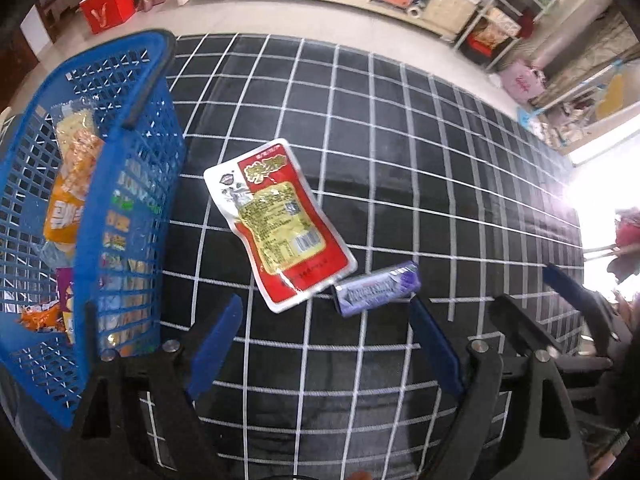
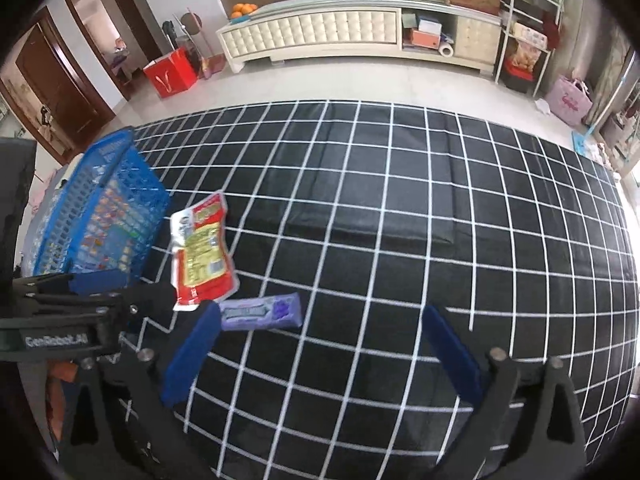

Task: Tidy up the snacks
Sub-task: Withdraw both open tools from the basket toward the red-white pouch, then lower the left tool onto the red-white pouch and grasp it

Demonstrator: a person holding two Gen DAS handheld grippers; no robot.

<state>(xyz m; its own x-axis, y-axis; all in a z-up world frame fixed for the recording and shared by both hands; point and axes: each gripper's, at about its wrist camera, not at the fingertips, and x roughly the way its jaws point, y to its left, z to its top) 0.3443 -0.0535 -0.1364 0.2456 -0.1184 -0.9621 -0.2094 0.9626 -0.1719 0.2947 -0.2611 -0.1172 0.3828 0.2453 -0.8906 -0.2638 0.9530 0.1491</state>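
A red and yellow snack pouch (image 1: 276,220) lies flat on the black grid cloth (image 1: 400,160), just right of the blue plastic basket (image 1: 132,184). A purple gum pack (image 1: 378,288) lies at the pouch's lower right corner. My left gripper (image 1: 326,308) hovers open just in front of both, nothing between its fingers. In the right wrist view the pouch (image 2: 202,250), the gum pack (image 2: 260,312) and the basket (image 2: 100,212) sit at the left. My right gripper (image 2: 320,320) is open and empty, its left finger (image 2: 192,356) close to the gum pack. The left gripper's body (image 2: 72,316) shows at the left edge.
The basket holds several snack packets, among them an orange one (image 1: 70,196). The cloth stretches bare to the right (image 2: 480,220). Beyond the table are a white cabinet (image 2: 320,36), a red bag (image 2: 170,74) on the floor and a metal shelf rack (image 2: 524,40).
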